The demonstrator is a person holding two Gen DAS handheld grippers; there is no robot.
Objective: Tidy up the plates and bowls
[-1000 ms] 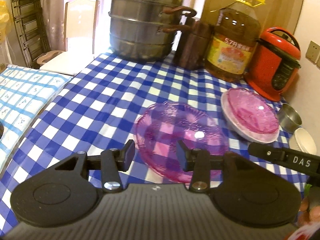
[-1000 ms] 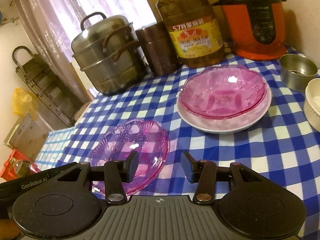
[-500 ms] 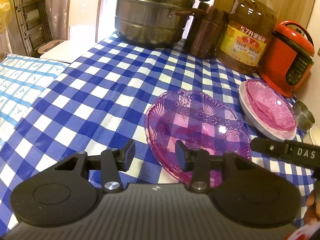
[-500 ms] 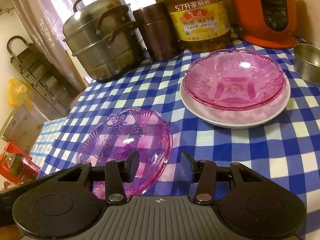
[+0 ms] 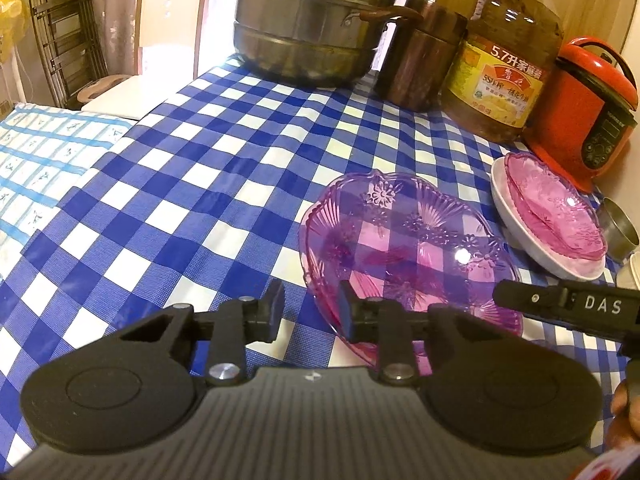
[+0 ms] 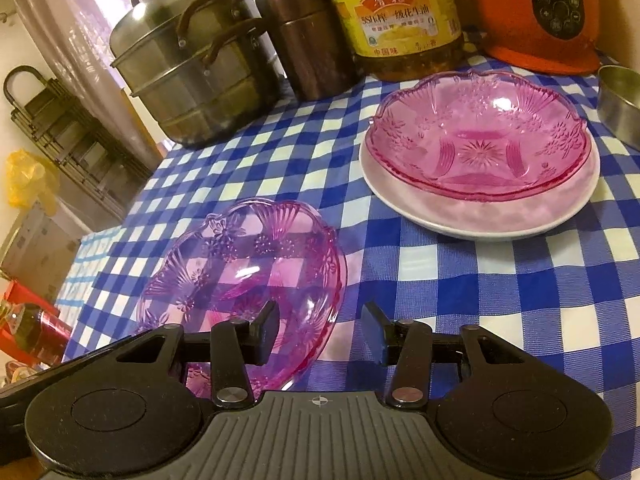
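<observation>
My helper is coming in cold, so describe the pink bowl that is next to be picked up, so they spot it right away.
On the blue-and-white checked tablecloth, look in front of the big steel steamer pot. The loose pink bowl lies nearest both grippers. Unlike the other pink bowl, which rests in a white plate, it sits straight on the cloth, whose checks show through it.

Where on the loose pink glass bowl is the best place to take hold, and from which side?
Probably the thin scalloped rim of the loose pink bowl on its near edge, one finger inside and one outside. It sits upright and apart from the stacked bowl, and the left tool already straddles that rim, its jaws having just narrowed.
</observation>
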